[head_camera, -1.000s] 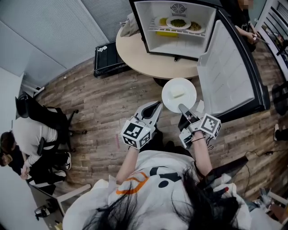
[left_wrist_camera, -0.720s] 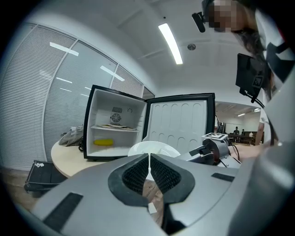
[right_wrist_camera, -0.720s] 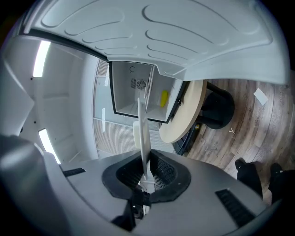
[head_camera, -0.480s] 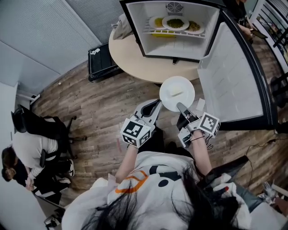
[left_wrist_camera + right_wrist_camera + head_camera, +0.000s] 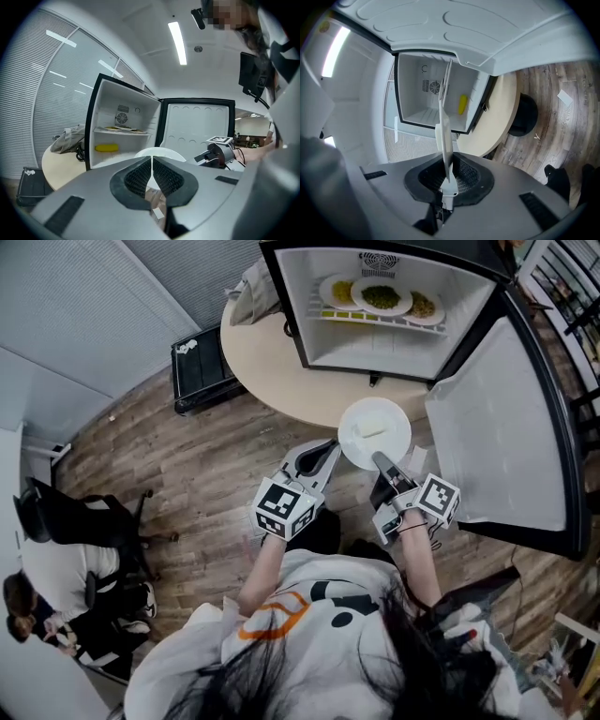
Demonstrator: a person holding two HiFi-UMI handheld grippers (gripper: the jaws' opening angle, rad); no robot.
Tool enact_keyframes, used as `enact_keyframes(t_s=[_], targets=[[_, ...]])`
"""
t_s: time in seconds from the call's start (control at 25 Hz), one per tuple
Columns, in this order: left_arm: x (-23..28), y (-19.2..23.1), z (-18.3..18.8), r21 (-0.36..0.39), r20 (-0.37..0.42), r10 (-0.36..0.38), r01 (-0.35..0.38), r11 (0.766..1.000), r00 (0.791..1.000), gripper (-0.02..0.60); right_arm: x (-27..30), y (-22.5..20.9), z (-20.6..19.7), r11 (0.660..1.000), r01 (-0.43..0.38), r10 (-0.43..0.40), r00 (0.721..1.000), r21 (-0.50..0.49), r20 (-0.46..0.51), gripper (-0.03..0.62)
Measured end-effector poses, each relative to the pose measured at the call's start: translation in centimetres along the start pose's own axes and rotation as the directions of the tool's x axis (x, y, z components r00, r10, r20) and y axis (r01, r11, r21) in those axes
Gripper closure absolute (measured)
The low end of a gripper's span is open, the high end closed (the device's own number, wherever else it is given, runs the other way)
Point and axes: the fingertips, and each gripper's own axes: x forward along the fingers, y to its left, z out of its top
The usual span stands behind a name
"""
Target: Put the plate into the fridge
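Right claw point(image 5: 379, 463) pinches the near rim of the white plate point(image 5: 373, 426), pads pressed tight on it. In the right gripper view the plate point(image 5: 444, 133) shows edge-on, running up from between the pads of that claw point(image 5: 449, 171). Plate is held level in the air over the wood floor point(image 5: 187, 465), just in front of the round bench point(image 5: 267, 367), well short of the fridge point(image 5: 375, 341). Small pale item sits on the plate, cannot tell what.

Left claw point(image 5: 328, 447) pressed together, nothing between its pads, tips just beside the plate's left rim; contact unclear. Left gripper view shows that claw point(image 5: 151, 160) closed to a thin slit, the plate point(image 5: 161, 151) behind it and the right claw point(image 5: 215, 152) off to the side.

Fridge stands on the bench, door point(image 5: 497, 437) swung wide to the right. Upper wire shelf point(image 5: 370, 317) carries three plates of food point(image 5: 380, 296); a yellow item point(image 5: 107, 148) lies under the shelf. Lower part of the fridge looks bare white.

Black case point(image 5: 199, 367) on the floor left of the bench. Person seated point(image 5: 42, 573) at far left, by a dark office chair point(image 5: 84, 517).
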Motion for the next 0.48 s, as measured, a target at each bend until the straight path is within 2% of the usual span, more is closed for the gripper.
enact_keyframes(t_s=[0.48], targets=[[0.5,8.8,2.0,-0.012,0.023,-0.051,0.051,0.999,0.998,0.563,8.2,2.7,0.2,1.0,-0.002,0.001,0.999,0.017,0.044,0.56]])
